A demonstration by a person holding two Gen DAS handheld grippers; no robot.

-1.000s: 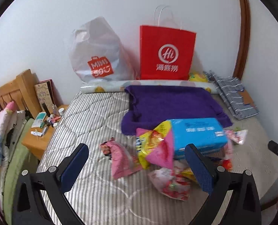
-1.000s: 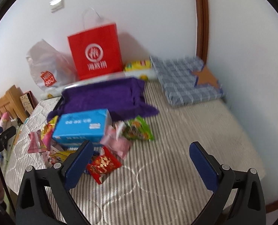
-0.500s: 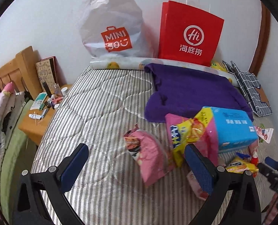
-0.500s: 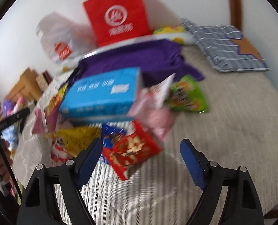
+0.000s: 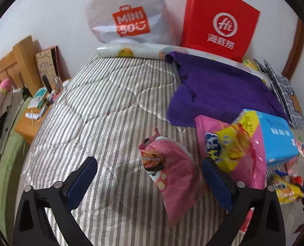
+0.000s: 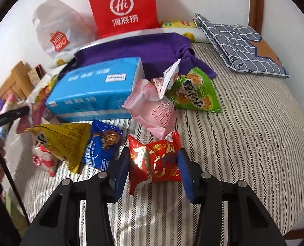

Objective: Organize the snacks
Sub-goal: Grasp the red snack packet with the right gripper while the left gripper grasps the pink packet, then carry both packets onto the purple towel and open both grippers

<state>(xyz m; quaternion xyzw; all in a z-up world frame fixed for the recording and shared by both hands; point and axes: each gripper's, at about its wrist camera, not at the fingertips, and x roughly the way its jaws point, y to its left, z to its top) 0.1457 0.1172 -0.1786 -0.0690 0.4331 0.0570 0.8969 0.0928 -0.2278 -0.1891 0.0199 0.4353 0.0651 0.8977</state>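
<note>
In the right wrist view a red snack packet (image 6: 155, 160) lies on the striped bedspread (image 6: 244, 139). My right gripper (image 6: 153, 167) is closing on it, and both blue pads touch its sides. Beside it lie a blue packet (image 6: 101, 147), a yellow packet (image 6: 66, 141), a pink packet (image 6: 154, 110) and a green packet (image 6: 194, 92). My left gripper (image 5: 149, 176) hangs low over a pink snack bag (image 5: 172, 174). Its jaws are wide and closing slightly, the bag lies between them nearer the right finger (image 5: 216, 181), and neither pad presses it. A yellow-and-pink bag (image 5: 233, 147) leans on a blue box (image 5: 278, 135).
A purple cloth (image 5: 219, 90) lies behind the snacks. A red paper bag (image 5: 219, 20) and a white plastic bag (image 5: 129, 14) stand against the wall. A folded checked cloth (image 6: 237, 45) lies at the right. A wooden bedside table (image 5: 33, 119) with small items stands left of the bed.
Both grippers have come down towards the bed. The right jaws have narrowed from wide apart to touching the red packet. The left gripper has moved left over the pink bag.
</note>
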